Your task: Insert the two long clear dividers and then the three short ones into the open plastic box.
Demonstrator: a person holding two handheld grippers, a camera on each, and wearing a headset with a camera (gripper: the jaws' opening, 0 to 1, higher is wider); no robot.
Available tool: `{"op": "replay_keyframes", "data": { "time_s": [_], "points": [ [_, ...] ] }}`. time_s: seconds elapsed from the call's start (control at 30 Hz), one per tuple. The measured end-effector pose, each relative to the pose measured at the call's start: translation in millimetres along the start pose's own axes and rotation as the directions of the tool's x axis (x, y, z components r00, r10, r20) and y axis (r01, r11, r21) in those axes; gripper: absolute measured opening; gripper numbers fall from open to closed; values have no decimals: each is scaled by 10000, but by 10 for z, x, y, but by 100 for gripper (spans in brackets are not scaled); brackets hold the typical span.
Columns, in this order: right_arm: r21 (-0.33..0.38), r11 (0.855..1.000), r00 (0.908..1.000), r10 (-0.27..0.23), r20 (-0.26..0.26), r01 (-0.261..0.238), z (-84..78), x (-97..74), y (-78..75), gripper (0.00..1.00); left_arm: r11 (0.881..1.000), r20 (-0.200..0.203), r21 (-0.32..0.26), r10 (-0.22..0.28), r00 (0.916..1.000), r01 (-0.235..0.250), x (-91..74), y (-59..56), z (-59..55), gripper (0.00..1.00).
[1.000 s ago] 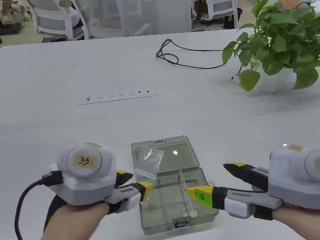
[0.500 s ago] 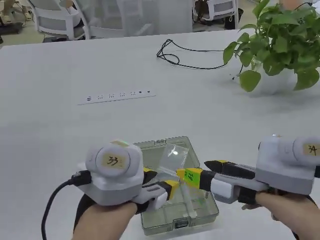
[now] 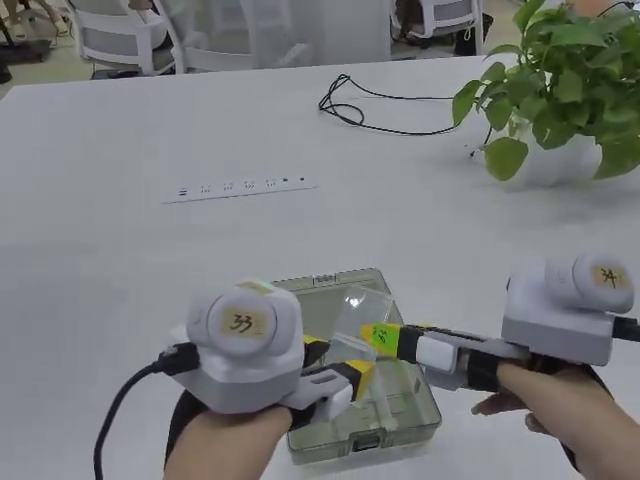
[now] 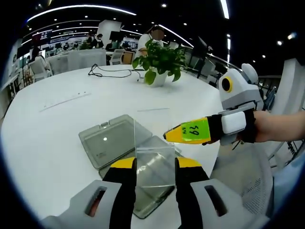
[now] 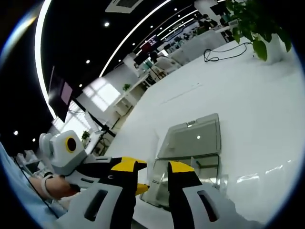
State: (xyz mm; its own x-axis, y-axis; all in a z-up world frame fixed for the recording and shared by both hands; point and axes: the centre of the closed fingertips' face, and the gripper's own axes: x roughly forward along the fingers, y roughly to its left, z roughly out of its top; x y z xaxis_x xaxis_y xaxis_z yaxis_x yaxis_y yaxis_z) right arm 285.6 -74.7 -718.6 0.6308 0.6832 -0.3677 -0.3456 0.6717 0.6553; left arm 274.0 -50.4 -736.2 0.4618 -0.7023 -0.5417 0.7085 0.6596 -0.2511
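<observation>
Head view: left gripper (image 3: pixel 338 362) pinching a clear divider (image 3: pixel 355 312) at its tips, above the open box (image 3: pixel 410 420). Left gripper view: divider between the jaws, box just past them. Right gripper view: right gripper (image 5: pixel 155 167) nearly closed, cannot tell if holding anything. Probably early; most dividers not in yet.

Your left gripper (image 4: pixel 155 164) and right gripper (image 5: pixel 155 167) are white and grey, with black jaws tipped yellow; the right one carries a green label (image 4: pixel 193 131). The divider (image 3: pixel 355 310) is clear, the box (image 3: pixel 400 432) smoky grey. The table (image 3: pixel 120 250) is white, the cable (image 3: pixel 380 115) black, the plant (image 3: pixel 560 70) green in a white pot (image 3: pixel 555 165).
</observation>
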Motion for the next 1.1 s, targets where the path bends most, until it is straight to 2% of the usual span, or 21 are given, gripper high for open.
{"op": "replay_keyframes", "data": {
  "time_s": [0.33, 0.47, 0.7, 0.9, 1.1],
  "points": [
    [85, 10000, 9995, 19, -319, -16, -34, 42, 28, 12, 10000, 128, -51, -49, 9999, 49, -10, -20, 23, 30],
    [-124, 9999, 9991, -6, -429, 1, -43, 55, 44, 4, 10000, 175, -74, -64, 9998, 65, -19, -28, 33, 30],
    [-257, 9996, 9972, 116, -739, -136, -67, 68, 95, 3, 9997, 167, -261, -37, 9999, 42, -34, -16, 12, 30],
    [-590, 9983, 9948, -44, -1017, -16, -84, 77, 121, 2, 9993, 166, -375, -72, 9998, 78, -43, -13, -1, 30],
    [-438, 9990, 9930, -115, -1172, 64, -90, 85, 110, 2, 9990, 229, -418, -121, 9997, 131, -43, -3, -6, 30]
  ]
}}
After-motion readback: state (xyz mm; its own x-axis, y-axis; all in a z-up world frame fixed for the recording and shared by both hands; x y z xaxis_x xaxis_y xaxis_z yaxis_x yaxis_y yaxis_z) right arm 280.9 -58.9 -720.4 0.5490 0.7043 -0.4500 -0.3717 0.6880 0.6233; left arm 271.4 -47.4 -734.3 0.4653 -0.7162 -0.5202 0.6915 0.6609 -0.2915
